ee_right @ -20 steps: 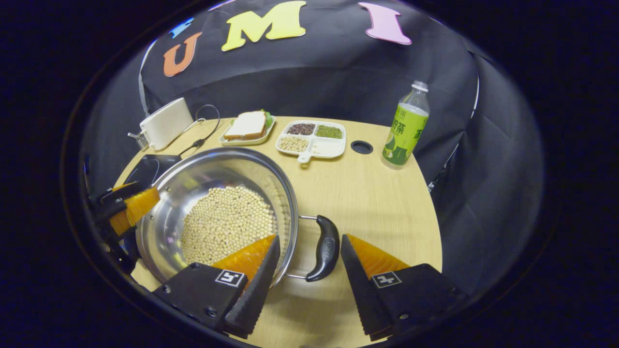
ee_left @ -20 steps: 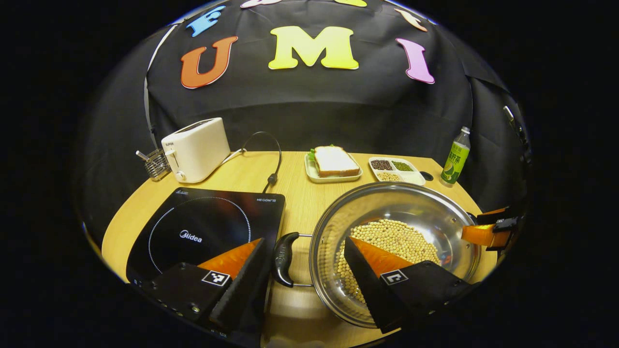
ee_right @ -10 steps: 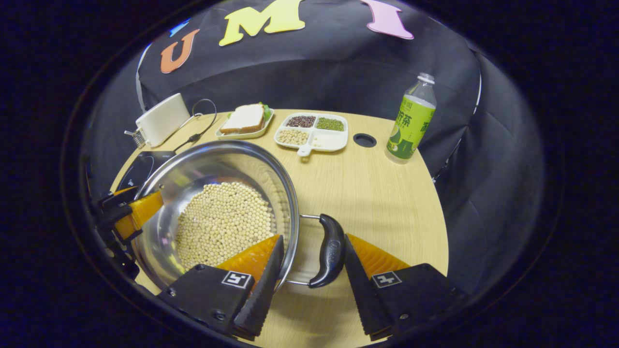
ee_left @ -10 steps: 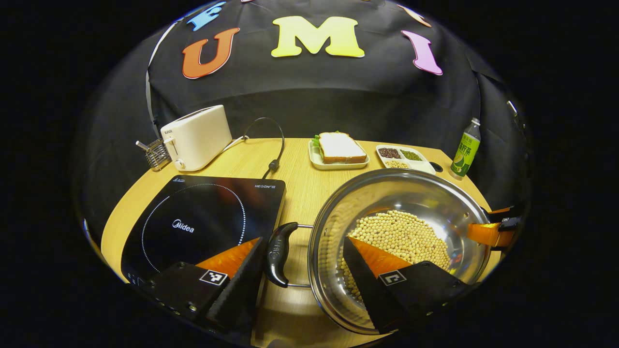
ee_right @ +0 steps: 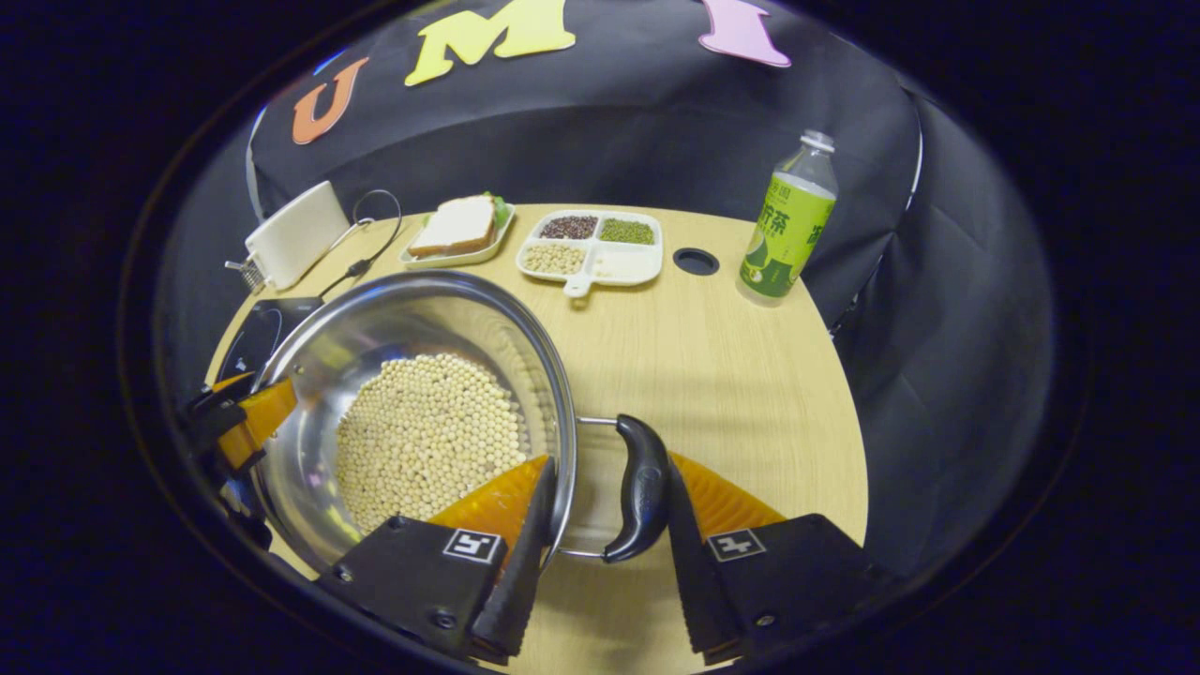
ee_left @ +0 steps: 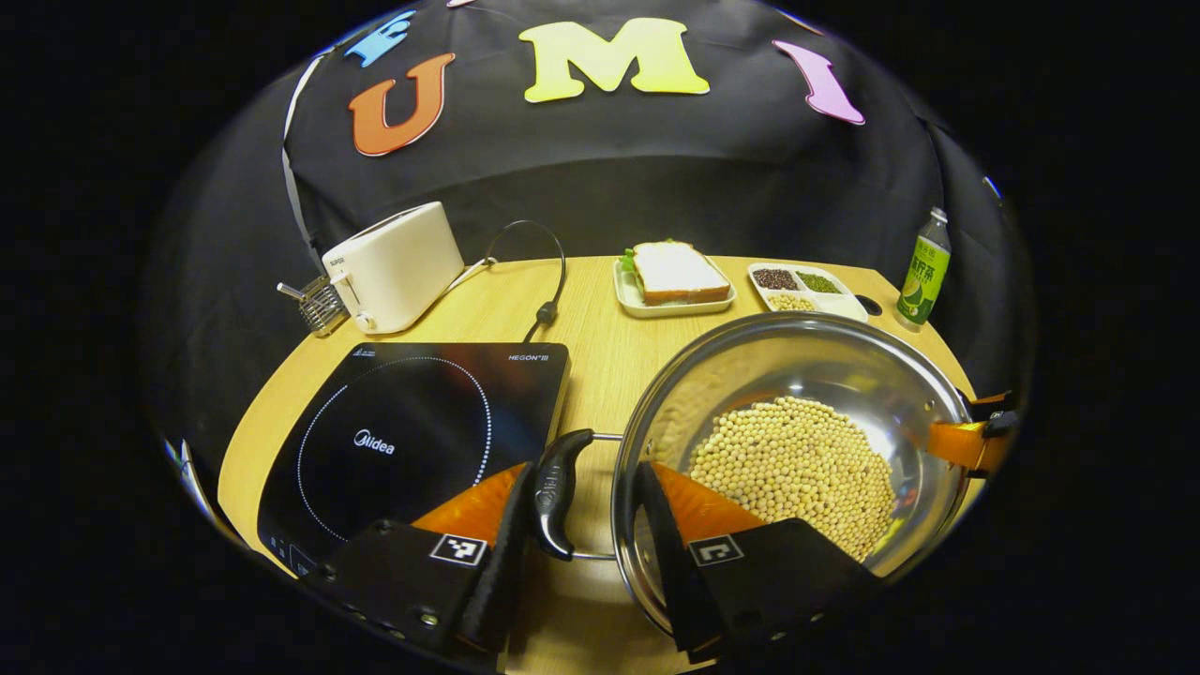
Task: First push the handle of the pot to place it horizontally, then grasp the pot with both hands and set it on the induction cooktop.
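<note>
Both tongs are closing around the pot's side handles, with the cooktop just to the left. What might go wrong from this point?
1. The pot holds a loose heap of soybeans; an uneven lift could tip it and spill them.
2. On each side one finger is inside the rim and one outside the black handle, so the left tongs or right tongs may slip.
3. The induction cooktop sits close; the pot could catch its edge.

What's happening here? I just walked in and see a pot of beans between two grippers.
A person is taking hold of a steel pot of beans with two hand-held grippers. The left gripper brackets one black handle and the rim, the right gripper brackets the opposite handle. The induction cooktop beside the pot is bare, so that placement is not yet done.
</note>
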Demonstrator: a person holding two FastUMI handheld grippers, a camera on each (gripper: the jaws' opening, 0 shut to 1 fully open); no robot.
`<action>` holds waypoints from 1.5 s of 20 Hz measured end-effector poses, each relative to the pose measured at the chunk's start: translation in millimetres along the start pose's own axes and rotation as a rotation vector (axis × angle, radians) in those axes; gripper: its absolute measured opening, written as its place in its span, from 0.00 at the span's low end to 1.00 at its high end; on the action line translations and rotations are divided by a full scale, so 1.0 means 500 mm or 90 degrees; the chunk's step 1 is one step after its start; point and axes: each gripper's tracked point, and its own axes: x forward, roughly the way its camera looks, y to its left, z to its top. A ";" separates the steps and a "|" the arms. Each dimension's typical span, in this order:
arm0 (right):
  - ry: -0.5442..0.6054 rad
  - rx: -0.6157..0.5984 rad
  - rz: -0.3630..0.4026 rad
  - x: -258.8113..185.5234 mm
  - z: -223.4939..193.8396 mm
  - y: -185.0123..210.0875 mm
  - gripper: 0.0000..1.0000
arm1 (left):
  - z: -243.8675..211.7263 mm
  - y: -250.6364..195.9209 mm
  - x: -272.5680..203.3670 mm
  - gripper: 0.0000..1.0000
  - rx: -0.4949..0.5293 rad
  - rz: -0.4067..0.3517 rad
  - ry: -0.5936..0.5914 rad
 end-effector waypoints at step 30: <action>-0.049 0.039 0.016 -0.161 0.060 0.271 0.55 | 0.116 0.278 -0.106 0.56 0.021 -0.021 -0.060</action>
